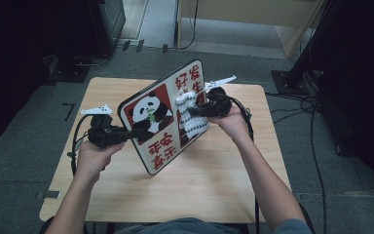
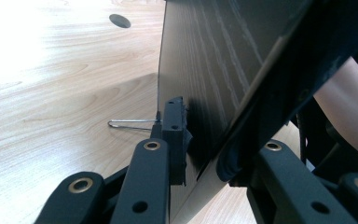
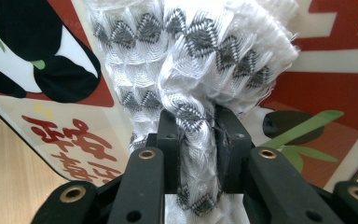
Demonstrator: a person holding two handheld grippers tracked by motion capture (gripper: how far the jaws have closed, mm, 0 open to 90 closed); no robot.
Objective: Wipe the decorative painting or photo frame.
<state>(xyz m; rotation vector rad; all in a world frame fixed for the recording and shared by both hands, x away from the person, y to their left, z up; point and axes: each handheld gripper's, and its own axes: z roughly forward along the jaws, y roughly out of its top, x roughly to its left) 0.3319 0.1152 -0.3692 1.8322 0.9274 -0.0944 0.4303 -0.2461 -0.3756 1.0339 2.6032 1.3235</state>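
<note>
Right tool (image 3: 193, 135) is clamped on a bunched white cloth (image 3: 191, 60) with grey diamonds, pressing it against the face of a panda board (image 1: 163, 117). Left tool (image 2: 200, 149) grips the board's left edge, jaws on either side of the panel. Tilted up, the board stands with its lower corner on the desk (image 1: 214, 185), between the person's two hands.

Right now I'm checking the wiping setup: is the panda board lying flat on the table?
No, the panda board stands tilted on its lower edge on the table, clamped in the left gripper.
</note>
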